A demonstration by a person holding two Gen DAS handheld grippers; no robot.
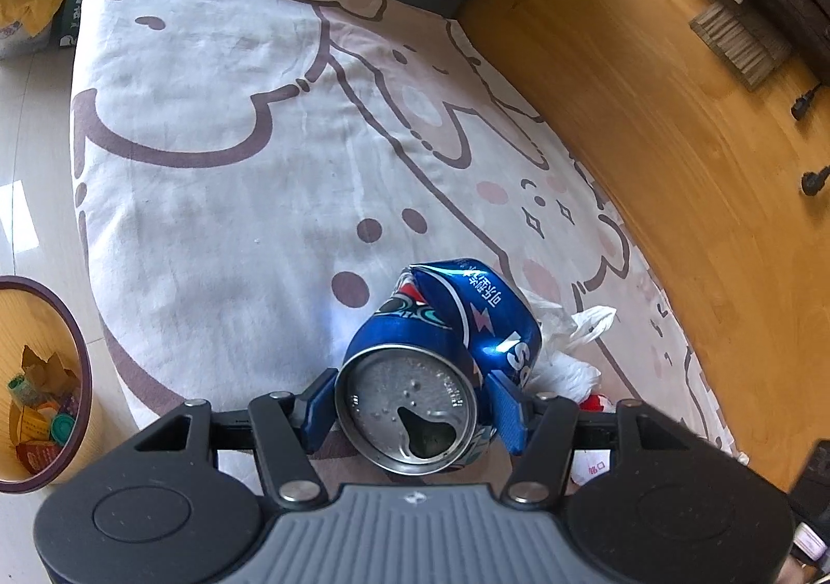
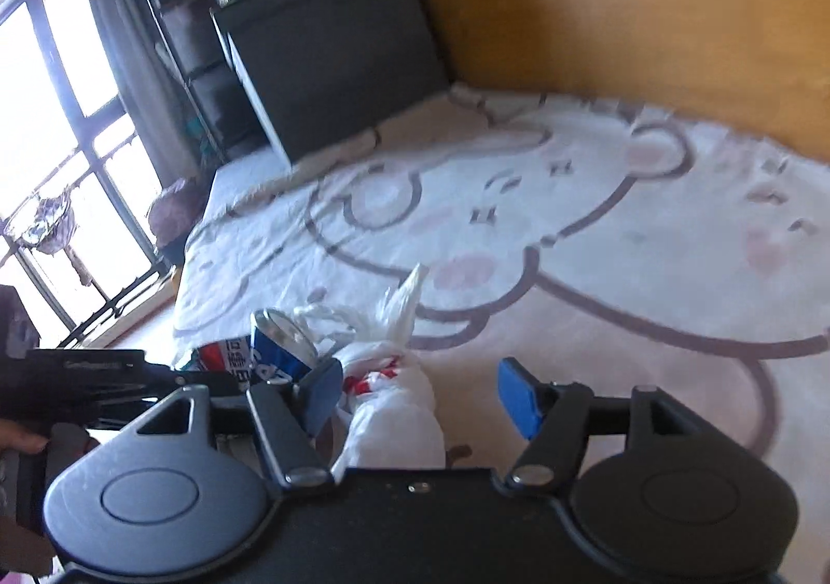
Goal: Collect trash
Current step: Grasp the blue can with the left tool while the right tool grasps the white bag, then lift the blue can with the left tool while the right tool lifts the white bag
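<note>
**Open bedspread ahead, wall and bin at the flanks**

Left wrist view: the bedspread (image 1: 218, 200) lies bare from 10 to 1 o'clock, a wide open lane. At 3 o'clock the wooden wall (image 1: 648, 81) bounds the bed. The waste bin (image 1: 85, 366) stands on the floor at 8 o'clock, beside the bed's edge. Close in, the crushed blue can (image 1: 446, 340) fills the space between the left gripper (image 1: 410, 407) fingers, and the white plastic bag (image 1: 570, 350) crowds the 4 o'clock side.

Right wrist view: the bag (image 2: 394, 402) sits between the parted fingers of the right gripper (image 2: 420, 397), nearer the left one. The dark cabinet (image 2: 332, 44) blocks 12 o'clock.
</note>
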